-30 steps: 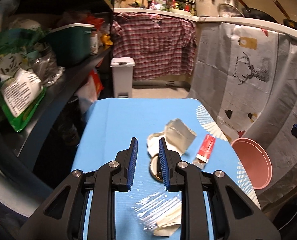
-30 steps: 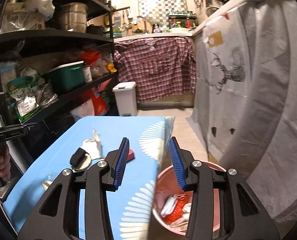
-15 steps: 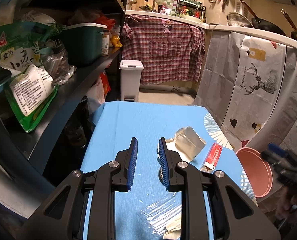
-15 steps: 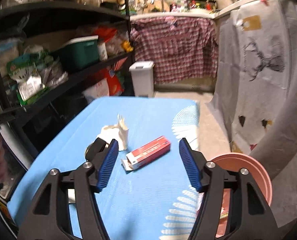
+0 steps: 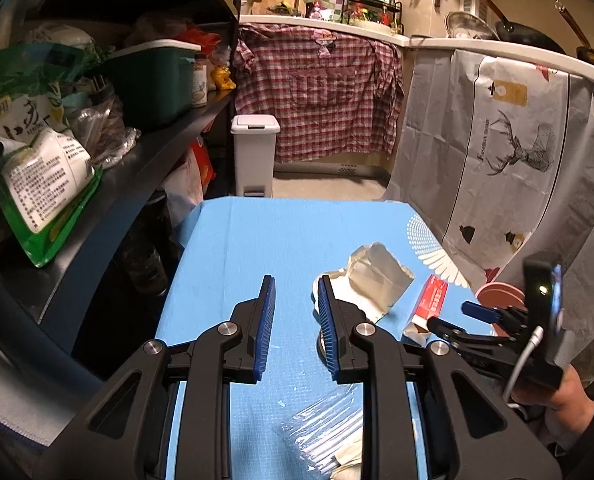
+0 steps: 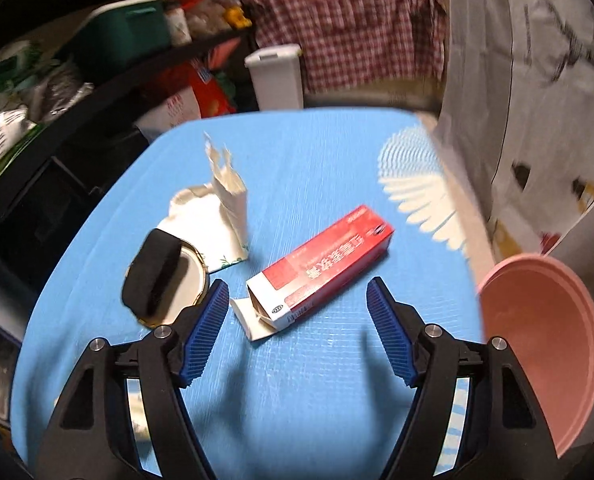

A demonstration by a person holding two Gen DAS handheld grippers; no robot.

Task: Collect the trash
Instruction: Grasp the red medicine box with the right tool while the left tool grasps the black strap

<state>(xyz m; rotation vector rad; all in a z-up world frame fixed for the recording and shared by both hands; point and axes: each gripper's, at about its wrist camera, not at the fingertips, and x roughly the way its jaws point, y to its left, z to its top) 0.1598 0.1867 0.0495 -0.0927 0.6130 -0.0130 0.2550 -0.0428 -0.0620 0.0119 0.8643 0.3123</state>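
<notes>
My right gripper hung over the blue table, pointing down at it; its jaws had just been opening and stood wide, nothing gripped. The red box lay flat just ahead of the blue pads, its torn white flap toward me, in line with the gap but untouched — pads clear of it on both sides. Left of the box sat a round lid with a black piece across it, and behind that a torn white carton, partly upright. The pink bin stood off the table's right edge.

My left gripper was held above the near part of the table, jaws narrow and empty. A clear wrapper lay below its right arm. The carton lay just beyond its right finger, the box further right. My right hand and its gripper showed at that edge — near the box.
</notes>
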